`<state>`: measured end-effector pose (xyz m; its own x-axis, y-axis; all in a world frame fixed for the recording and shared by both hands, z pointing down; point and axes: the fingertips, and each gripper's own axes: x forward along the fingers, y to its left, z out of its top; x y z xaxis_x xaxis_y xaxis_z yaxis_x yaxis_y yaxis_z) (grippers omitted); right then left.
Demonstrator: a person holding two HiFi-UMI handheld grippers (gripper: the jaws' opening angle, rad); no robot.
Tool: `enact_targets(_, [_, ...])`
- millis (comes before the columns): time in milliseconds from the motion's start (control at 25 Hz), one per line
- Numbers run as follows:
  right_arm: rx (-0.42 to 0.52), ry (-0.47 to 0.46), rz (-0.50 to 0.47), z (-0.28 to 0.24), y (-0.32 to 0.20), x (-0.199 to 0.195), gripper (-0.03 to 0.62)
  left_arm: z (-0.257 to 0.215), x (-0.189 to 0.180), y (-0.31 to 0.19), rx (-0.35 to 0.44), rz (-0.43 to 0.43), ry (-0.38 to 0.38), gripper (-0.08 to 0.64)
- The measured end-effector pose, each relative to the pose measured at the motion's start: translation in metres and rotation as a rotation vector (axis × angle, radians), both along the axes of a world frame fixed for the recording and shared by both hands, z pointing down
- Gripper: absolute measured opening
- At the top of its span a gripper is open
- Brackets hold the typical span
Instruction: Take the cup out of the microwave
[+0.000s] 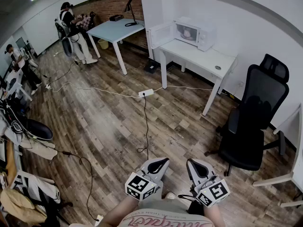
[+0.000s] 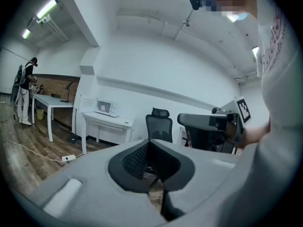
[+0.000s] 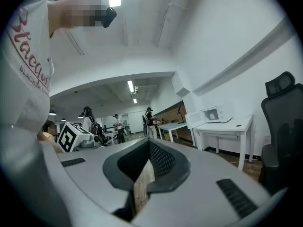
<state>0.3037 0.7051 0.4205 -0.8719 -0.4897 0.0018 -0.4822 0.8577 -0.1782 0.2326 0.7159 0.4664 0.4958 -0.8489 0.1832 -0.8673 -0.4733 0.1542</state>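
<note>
Both hand-held grippers sit close to the person's body at the bottom of the head view. The left hand-held gripper (image 1: 161, 162) and the right hand-held gripper (image 1: 193, 164) lie side by side, each with its marker cube towards the person. In the left gripper view the left one's jaws (image 2: 149, 141) meet at the tips, with nothing between them. In the right gripper view the right one's jaws (image 3: 149, 141) are likewise closed tip to tip and empty.

Wooden floor (image 1: 109, 122) fills most of the room ahead. A black office chair (image 1: 251, 122) stands on it to the right. Beyond the chair, against the white wall, is a white bench (image 1: 199, 56), well apart from both grippers. A second, pale blue bench (image 1: 116, 31) stands further left by a brick wall.

The white microwave (image 1: 194, 32) stands on the white bench at its left end as the head view shows it. Its door (image 1: 161, 33) is swung open to the left. The cup (image 1: 187, 32) is inside the cavity, showing only as a small pale shape, too small to make out further.

A white power strip (image 1: 146, 93) lies on the floor in front of the bench, with a dark cable (image 1: 145, 126) running from it towards the person.
</note>
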Motion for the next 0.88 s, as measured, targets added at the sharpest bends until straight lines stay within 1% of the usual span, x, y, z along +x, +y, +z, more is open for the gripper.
enact_targets(120, [0.018, -0.008, 0.016, -0.003, 0.011, -0.002, 0.012, -0.005, -0.006, 0.009, 0.031, 0.006, -0.034, 0.005])
enact_targets(200, [0.025, -0.010, 0.028, -0.005, 0.019, -0.008, 0.012, -0.010, -0.019, 0.013, 0.050, -0.005, -0.037, 0.005])
enact_targets(280, [0.032, -0.005, 0.037, -0.007, 0.025, -0.019, 0.012, -0.014, -0.040, 0.017, 0.071, -0.029, -0.030, 0.005])
enact_targets(360, [0.043, 0.000, 0.047, -0.010, 0.028, -0.038, 0.011, -0.020, -0.070, 0.017, 0.095, -0.053, -0.034, 0.005])
enact_targets(480, [0.057, -0.006, 0.063, -0.016, 0.031, -0.078, 0.012, -0.029, -0.122, 0.018, 0.126, -0.074, -0.066, 0.005])
enact_targets(600, [0.063, -0.031, 0.075, -0.023, 0.036, -0.129, 0.012, -0.033, -0.168, 0.019, 0.147, -0.066, -0.080, 0.005])
enact_targets(760, [0.054, -0.107, 0.136, -0.031, 0.044, -0.187, 0.014, -0.037, -0.213, 0.024, 0.172, -0.007, -0.081, 0.005])
enact_targets(800, [0.054, -0.109, 0.143, -0.032, 0.046, -0.201, 0.014, -0.038, -0.222, 0.024, 0.177, 0.011, -0.083, 0.005])
enact_targets(880, [0.062, -0.082, 0.156, -0.031, 0.049, -0.228, 0.014, -0.039, -0.239, 0.023, 0.186, 0.043, -0.086, 0.005])
